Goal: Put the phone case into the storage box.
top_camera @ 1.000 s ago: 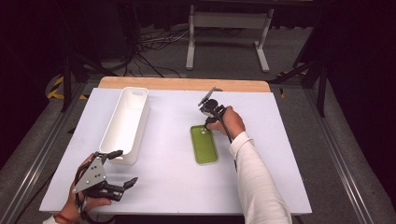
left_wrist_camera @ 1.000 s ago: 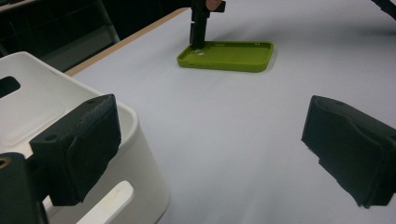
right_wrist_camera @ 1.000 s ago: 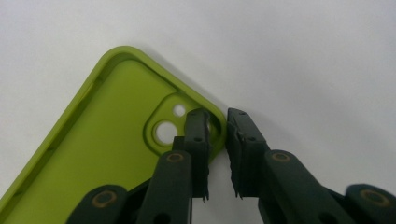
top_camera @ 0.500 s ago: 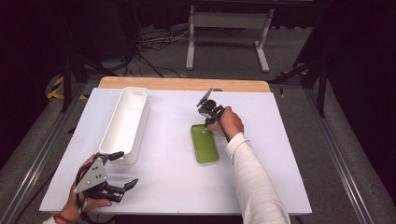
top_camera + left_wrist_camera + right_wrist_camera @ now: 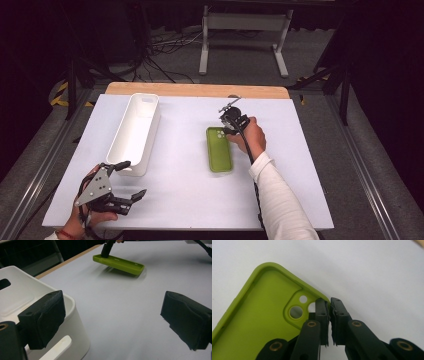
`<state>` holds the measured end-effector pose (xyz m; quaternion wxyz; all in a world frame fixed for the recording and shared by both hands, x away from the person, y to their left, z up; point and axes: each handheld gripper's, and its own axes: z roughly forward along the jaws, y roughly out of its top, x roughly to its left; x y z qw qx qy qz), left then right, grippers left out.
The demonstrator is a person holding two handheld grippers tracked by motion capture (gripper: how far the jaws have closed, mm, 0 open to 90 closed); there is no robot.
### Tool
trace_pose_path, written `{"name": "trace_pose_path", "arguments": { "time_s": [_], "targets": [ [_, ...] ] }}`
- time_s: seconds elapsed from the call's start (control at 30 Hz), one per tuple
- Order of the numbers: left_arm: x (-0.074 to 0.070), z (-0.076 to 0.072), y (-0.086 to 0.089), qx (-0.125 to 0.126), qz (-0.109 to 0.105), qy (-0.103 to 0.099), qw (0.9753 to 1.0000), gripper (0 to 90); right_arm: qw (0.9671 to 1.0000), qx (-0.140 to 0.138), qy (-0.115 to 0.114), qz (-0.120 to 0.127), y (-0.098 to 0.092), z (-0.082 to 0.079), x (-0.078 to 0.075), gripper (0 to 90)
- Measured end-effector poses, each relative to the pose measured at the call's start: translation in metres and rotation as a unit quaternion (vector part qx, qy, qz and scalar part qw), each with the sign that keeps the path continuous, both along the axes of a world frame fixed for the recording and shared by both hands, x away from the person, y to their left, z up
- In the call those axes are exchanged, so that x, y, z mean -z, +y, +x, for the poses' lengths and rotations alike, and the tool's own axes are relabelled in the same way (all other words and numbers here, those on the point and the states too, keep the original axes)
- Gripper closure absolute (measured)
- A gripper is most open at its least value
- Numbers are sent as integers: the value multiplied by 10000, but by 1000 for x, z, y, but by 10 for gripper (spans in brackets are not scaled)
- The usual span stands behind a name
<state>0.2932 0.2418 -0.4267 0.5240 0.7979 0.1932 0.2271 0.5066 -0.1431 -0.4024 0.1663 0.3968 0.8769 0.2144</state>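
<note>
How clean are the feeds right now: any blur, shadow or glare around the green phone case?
High view: even light, dark surroundings, soft overall. Left gripper view: own jaws blurred up close; the phone case is fairly sharp and casts a shadow on the table, one end raised. Right gripper view: right gripper and case rim sharp, no glare.

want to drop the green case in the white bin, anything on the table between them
Nothing visible. The right gripper is shut on the corner of the green phone case, one end lifted. Only bare white tabletop lies between it and the white bin.
</note>
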Motion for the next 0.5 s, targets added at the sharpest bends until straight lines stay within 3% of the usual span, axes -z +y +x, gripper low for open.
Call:
{"name": "trace_pose_path", "arguments": {
  "time_s": [0.13,0.17,0.23,0.27,0.33,0.37,0.47,0.5],
  "targets": [
    [-2,0,1,-67,-52,-25,10000,72,9989,-4,-415,216,-5,-15,-8,856],
    [-2,0,1,-75,-69,-24,9999,77,9976,-5,-619,324,-9,-22,-13,856],
    [-3,0,2,-118,-104,12,9999,82,9966,18,-747,344,-10,-26,-16,856],
    [-4,0,1,-187,-111,-22,9998,85,9942,33,-955,484,-13,-35,-22,856],
    [-4,0,2,-201,-118,-8,9997,88,9914,24,-1149,624,-15,-43,-28,856],
    [-5,-1,1,-243,-166,0,9996,88,9914,24,-1149,624,-15,-43,-28,856],
    [-8,0,0,-306,-161,-39,9994,93,9849,36,-1507,857,-20,-61,-36,856],
    [-8,-1,0,-331,-235,-35,9992,93,9849,36,-1507,857,-20,-61,-36,856]
  ]
}}
